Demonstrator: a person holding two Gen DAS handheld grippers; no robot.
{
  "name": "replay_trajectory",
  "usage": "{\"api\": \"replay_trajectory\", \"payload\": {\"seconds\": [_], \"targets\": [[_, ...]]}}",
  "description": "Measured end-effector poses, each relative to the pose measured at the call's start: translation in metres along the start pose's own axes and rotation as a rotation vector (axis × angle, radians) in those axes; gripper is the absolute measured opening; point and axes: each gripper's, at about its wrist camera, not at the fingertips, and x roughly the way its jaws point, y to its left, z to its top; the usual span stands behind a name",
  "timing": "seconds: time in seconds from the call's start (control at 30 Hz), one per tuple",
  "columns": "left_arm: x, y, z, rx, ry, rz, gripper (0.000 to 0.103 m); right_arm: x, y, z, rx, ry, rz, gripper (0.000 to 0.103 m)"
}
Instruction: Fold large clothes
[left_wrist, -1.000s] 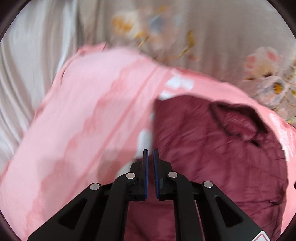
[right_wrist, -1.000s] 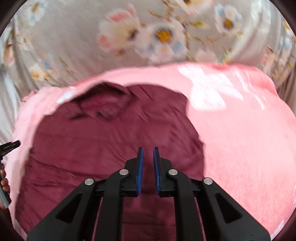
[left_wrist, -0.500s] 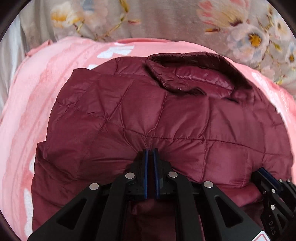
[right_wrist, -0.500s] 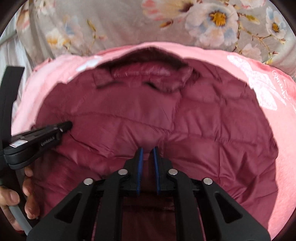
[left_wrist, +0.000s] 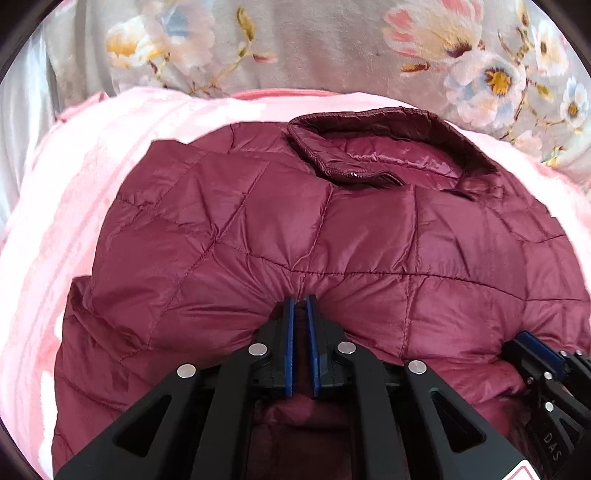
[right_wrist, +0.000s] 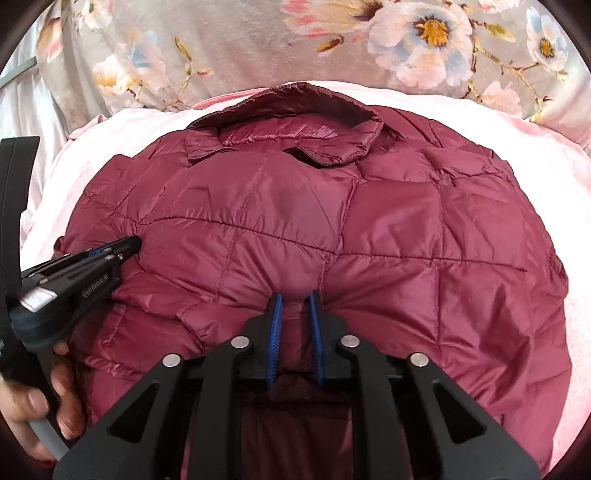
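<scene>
A maroon quilted puffer jacket (left_wrist: 332, 221) lies on a pink blanket (left_wrist: 74, 184), collar (left_wrist: 369, 147) at the far side. It also fills the right wrist view (right_wrist: 332, 229). My left gripper (left_wrist: 301, 301) is shut on a pinched fold of the jacket's near edge. My right gripper (right_wrist: 295, 297) is also closed on a fold of the near edge, its fingers a little apart with fabric bulging between them. The right gripper shows at the left wrist view's lower right (left_wrist: 539, 354); the left gripper shows at the right wrist view's left (right_wrist: 74, 273).
The pink blanket (right_wrist: 554, 166) lies on a grey floral bedsheet (left_wrist: 332, 48) that runs along the far side (right_wrist: 258, 44). A hand (right_wrist: 33, 402) holds the left gripper's handle. White fabric (left_wrist: 22, 110) lies at the far left.
Both grippers carried the jacket's near edge forward over the jacket, which now lies spread with its collar clearly visible. The right gripper's fingers now stand slightly wider.
</scene>
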Motion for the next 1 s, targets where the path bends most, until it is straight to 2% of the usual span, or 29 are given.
{"api": "replay_trajectory", "payload": {"seconds": [0.07, 0.13, 0.17, 0.23, 0.3, 0.37, 0.43, 0.47, 0.6, 0.67, 0.7, 0.73, 0.77, 0.8, 0.93, 1.0], "targets": [[-0.01, 0.005, 0.006, 0.004, 0.042, -0.042, 0.023, -0.011, -0.007, 0.002, 0.022, 0.009, 0.026, 0.04], [-0.022, 0.011, 0.019, -0.003, 0.043, -0.06, 0.06, -0.025, -0.019, 0.012, 0.064, 0.003, 0.072, 0.046], [-0.029, 0.014, 0.027, -0.019, 0.024, -0.055, 0.065, -0.029, -0.025, 0.021, 0.089, -0.008, 0.091, 0.047], [-0.04, 0.018, 0.05, -0.057, -0.032, -0.059, 0.07, -0.033, -0.042, 0.044, 0.164, -0.039, 0.136, 0.05], [-0.038, 0.017, 0.075, -0.081, -0.044, -0.077, 0.073, -0.029, -0.058, 0.066, 0.236, -0.077, 0.179, 0.05], [-0.022, 0.017, 0.097, -0.137, -0.004, -0.14, 0.073, -0.014, -0.075, 0.083, 0.321, -0.088, 0.212, 0.05], [0.005, 0.016, 0.11, -0.214, 0.072, -0.251, 0.073, 0.005, -0.09, 0.092, 0.415, -0.072, 0.248, 0.051], [0.017, 0.015, 0.114, -0.247, 0.108, -0.279, 0.073, 0.019, -0.097, 0.095, 0.463, -0.053, 0.269, 0.052], [0.061, 0.025, 0.113, -0.436, 0.2, -0.362, 0.071, 0.06, -0.108, 0.098, 0.604, 0.005, 0.388, 0.05], [0.066, 0.028, 0.113, -0.467, 0.201, -0.383, 0.07, 0.071, -0.108, 0.101, 0.629, 0.02, 0.409, 0.045], [0.068, 0.027, 0.113, -0.455, 0.202, -0.378, 0.065, 0.075, -0.107, 0.102, 0.628, 0.026, 0.412, 0.041], [0.069, 0.025, 0.114, -0.434, 0.201, -0.367, 0.045, 0.078, -0.104, 0.103, 0.618, 0.036, 0.413, 0.029], [0.07, 0.022, 0.114, -0.403, 0.206, -0.353, 0.029, 0.08, -0.101, 0.105, 0.599, 0.046, 0.408, 0.012], [0.071, 0.02, 0.113, -0.37, 0.216, -0.34, 0.006, 0.079, -0.097, 0.107, 0.56, 0.051, 0.379, 0.009], [0.063, 0.017, 0.105, -0.237, 0.171, -0.264, 0.006, 0.06, -0.083, 0.106, 0.357, 0.01, 0.195, 0.008], [0.066, 0.018, 0.098, -0.203, 0.166, -0.26, 0.006, 0.064, -0.081, 0.102, 0.293, 0.019, 0.145, 0.008]]}}
